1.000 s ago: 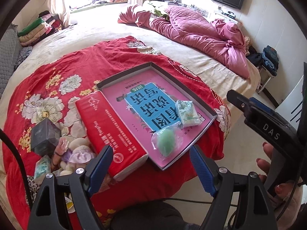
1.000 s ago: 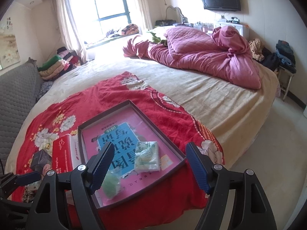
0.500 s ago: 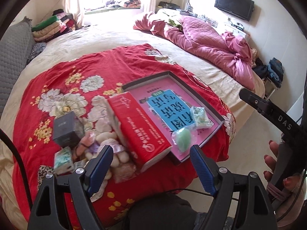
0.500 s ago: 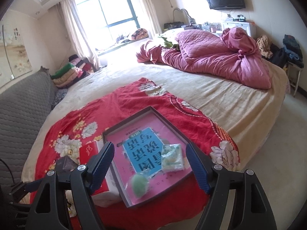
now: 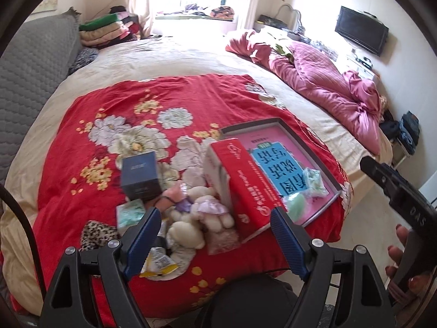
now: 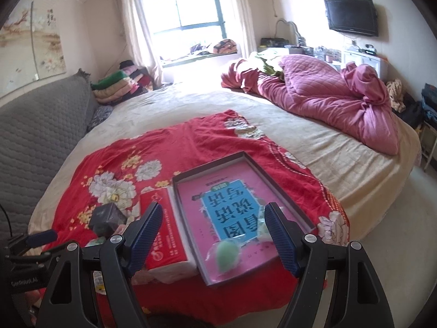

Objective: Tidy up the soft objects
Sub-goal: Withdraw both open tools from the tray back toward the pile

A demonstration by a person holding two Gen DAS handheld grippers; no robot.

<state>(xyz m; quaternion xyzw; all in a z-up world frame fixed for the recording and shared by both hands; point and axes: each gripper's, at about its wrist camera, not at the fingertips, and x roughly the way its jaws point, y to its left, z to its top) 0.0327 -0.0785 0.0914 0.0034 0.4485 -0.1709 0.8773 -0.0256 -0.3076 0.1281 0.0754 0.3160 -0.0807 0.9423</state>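
We hold the left tongs [image 5: 213, 235] and the right tongs [image 6: 211, 235] wide apart, nothing between either pair. Just beyond the left tongs lies a heap of plush toys [image 5: 196, 213] on the red floral blanket [image 5: 123, 104], beside a red tissue pack [image 5: 245, 183]. Next comes the shallow box [image 6: 284, 188], holding a green sponge [image 6: 228, 254]. Farther off, a pink quilt [image 6: 327, 98] is bunched on the bed.

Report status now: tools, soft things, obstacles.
Left tool and right tool open, empty. Cream plush bears outside shallow pink tray. Red rectangular tissue box stands between.
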